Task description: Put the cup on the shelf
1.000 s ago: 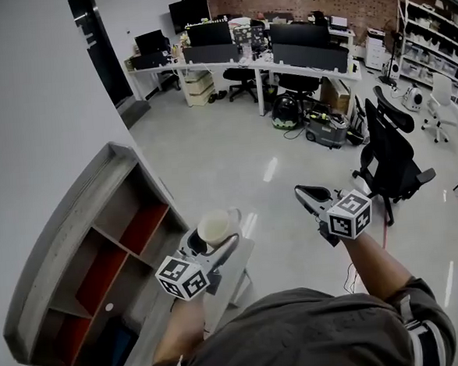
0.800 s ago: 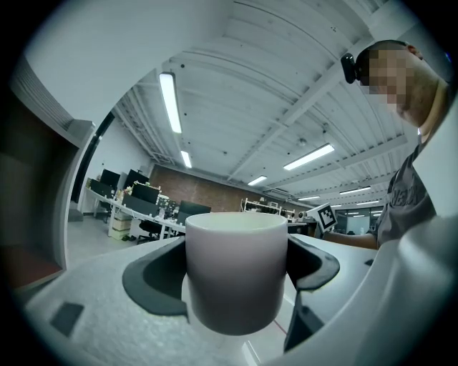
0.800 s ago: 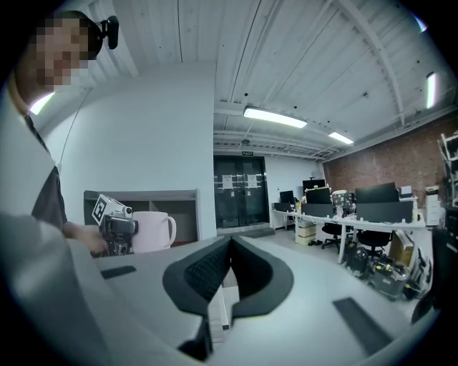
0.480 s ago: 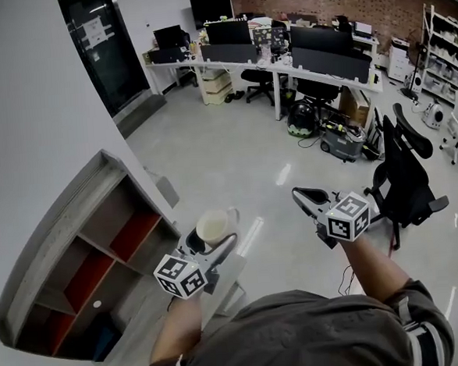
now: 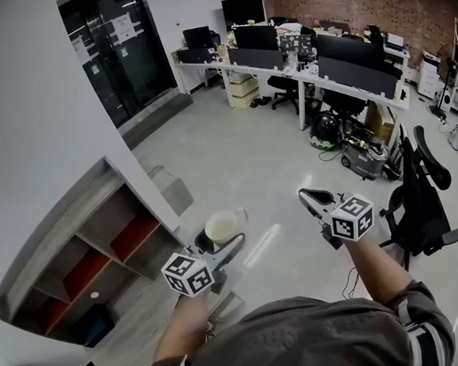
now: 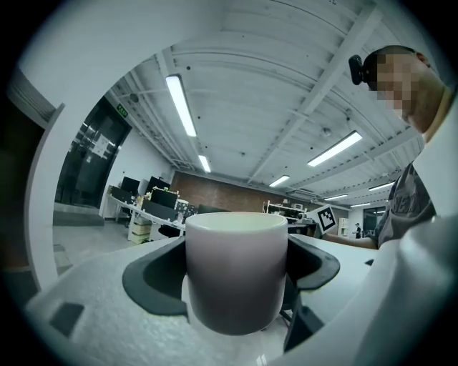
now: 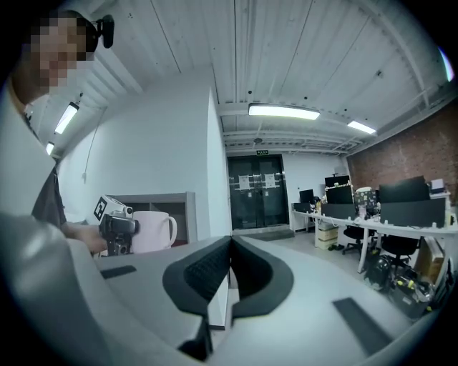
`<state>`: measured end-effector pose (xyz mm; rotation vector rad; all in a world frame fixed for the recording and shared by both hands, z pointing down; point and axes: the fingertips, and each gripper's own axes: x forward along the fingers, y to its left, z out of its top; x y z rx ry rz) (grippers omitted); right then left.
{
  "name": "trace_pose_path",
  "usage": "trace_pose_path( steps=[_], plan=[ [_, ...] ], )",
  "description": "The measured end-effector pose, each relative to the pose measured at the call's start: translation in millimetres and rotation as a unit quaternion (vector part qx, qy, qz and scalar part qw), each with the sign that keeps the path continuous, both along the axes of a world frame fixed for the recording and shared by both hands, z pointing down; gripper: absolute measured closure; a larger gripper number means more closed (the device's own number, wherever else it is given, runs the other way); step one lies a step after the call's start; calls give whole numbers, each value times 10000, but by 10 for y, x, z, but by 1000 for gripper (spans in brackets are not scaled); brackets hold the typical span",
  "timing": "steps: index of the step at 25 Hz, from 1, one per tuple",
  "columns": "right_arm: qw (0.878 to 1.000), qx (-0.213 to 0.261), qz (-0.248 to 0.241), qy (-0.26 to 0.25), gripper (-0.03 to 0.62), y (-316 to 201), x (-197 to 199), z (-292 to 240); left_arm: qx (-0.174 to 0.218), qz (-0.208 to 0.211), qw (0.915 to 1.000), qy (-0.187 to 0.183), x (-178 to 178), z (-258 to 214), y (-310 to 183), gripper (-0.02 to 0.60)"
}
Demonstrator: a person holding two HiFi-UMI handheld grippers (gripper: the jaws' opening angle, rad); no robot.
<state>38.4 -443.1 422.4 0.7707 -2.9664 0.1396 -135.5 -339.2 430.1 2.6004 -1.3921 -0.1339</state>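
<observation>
A pale cup [image 5: 223, 226] with a handle is held upright in my left gripper [image 5: 215, 246], whose jaws are shut on its sides. In the left gripper view the cup [image 6: 236, 268] fills the middle between the dark pads. The grey shelf [image 5: 78, 259] with red-floored compartments stands to the left against the white wall, lower than the cup. My right gripper [image 5: 315, 199] hangs in the air at the right, jaws shut with nothing between them [image 7: 229, 275]. From the right gripper view the cup [image 7: 152, 231] and the shelf [image 7: 168, 214] show at the left.
A white wall [image 5: 29, 122] runs along the left, with dark glass doors [image 5: 122, 49] beyond. Desks with monitors [image 5: 298, 56] and a black office chair [image 5: 425, 196] stand across the grey floor. A vacuum and boxes [image 5: 360, 149] sit under the desks.
The view has shifted: the shelf now lies lower and further left, and the glass doors have come into sight. Both grippers keep their hold and posture.
</observation>
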Motion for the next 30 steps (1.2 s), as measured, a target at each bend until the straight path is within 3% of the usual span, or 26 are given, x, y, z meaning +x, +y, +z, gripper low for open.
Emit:
trace_pose_path(
  steps=[8,15,23,30],
  plan=[
    [9998,159,126,-22,602,-198,-338,-214,97,25,9998,-164,-457,-269,-165,167],
    [9992,402,-81,-31,602,-331,-848,-519,348,-296,9976,-529,-974,-737,-259,167],
    [9965,514,-642,-140,602,-485,-1698,-803,495,-1168,9886,-810,-1860,-1320,-215,167],
    [9933,632,-959,-146,602,-557,-2345,-916,551,-1962,9741,-977,-2687,-1712,-81,167]
  ],
)
